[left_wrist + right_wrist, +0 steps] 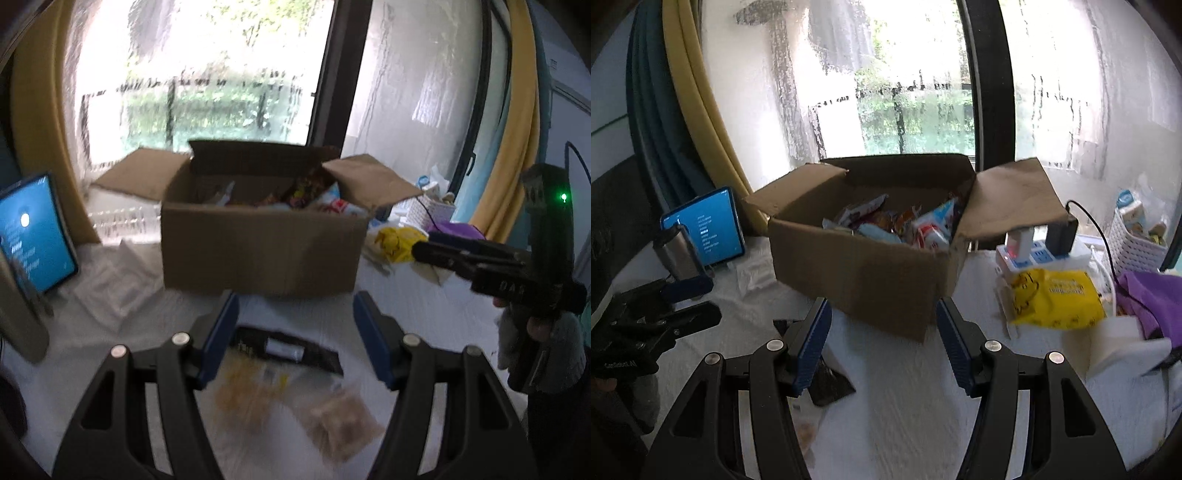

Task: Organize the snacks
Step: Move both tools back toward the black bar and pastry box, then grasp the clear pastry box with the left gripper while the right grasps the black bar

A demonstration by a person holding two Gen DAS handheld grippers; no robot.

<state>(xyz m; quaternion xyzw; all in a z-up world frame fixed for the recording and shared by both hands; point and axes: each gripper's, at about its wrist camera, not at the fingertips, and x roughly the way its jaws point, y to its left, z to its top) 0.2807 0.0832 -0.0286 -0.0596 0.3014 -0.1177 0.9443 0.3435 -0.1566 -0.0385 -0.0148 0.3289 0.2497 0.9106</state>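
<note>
An open cardboard box [258, 251] holding several snack packets [325, 199] stands on the white table; it also shows in the right wrist view [864, 266] with packets [931, 229] inside. My left gripper [295, 332] is open and empty above a dark-topped clear snack bag [288, 349] and a pale cracker bag [343, 417]. My right gripper [882, 336] is open and empty in front of the box, with the dark bag's corner [827, 384] under its left finger. The right gripper also shows in the left wrist view [491, 266].
A tablet [33, 232] with a blue screen leans at the left, shown also in the right wrist view [705, 229]. A yellow packet [1056, 299], a power strip [1045, 254], a white basket [1137, 243] and purple cloth [1152, 299] lie right of the box. A window is behind.
</note>
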